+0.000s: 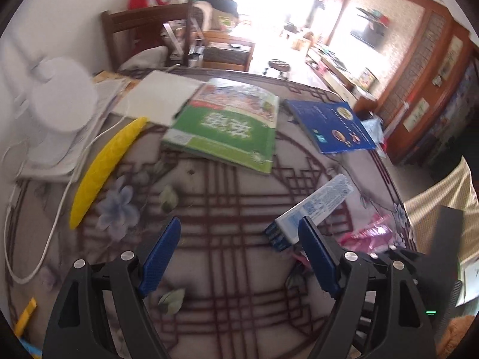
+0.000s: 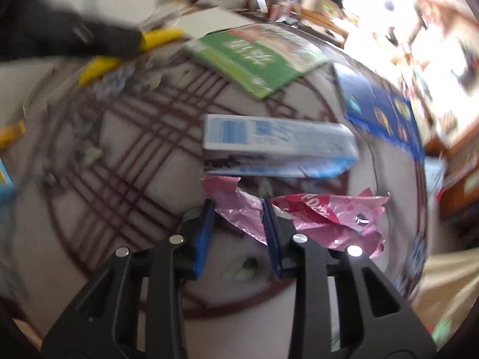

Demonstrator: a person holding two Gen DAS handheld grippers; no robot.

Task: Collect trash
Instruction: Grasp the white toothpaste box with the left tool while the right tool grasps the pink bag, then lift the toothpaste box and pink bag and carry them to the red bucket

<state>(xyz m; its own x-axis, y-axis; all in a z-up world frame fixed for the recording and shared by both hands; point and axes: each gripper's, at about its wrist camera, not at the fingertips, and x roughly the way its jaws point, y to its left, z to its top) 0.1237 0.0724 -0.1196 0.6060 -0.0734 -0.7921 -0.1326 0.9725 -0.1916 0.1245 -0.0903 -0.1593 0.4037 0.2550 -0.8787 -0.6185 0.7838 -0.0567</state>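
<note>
A crumpled pink plastic wrapper [image 2: 326,218] lies on the patterned round table [image 2: 143,155]; its left end runs between my right gripper's [image 2: 238,209] blue fingers, which stand partly open around it. A white and blue carton [image 2: 278,142] lies just beyond the wrapper. In the left wrist view the same carton [image 1: 314,209] lies by the right finger [image 1: 314,248] of my left gripper [image 1: 239,227], which is wide open and empty above the table. The pink wrapper [image 1: 368,236] shows to its right.
A green book [image 1: 230,122], a blue book [image 1: 329,125], a white pad [image 1: 161,95], a yellow curved piece [image 1: 104,167], a white fan [image 1: 60,104] with its cord and small yellow items lie on the table. A checked cushion [image 1: 443,197] is at the right.
</note>
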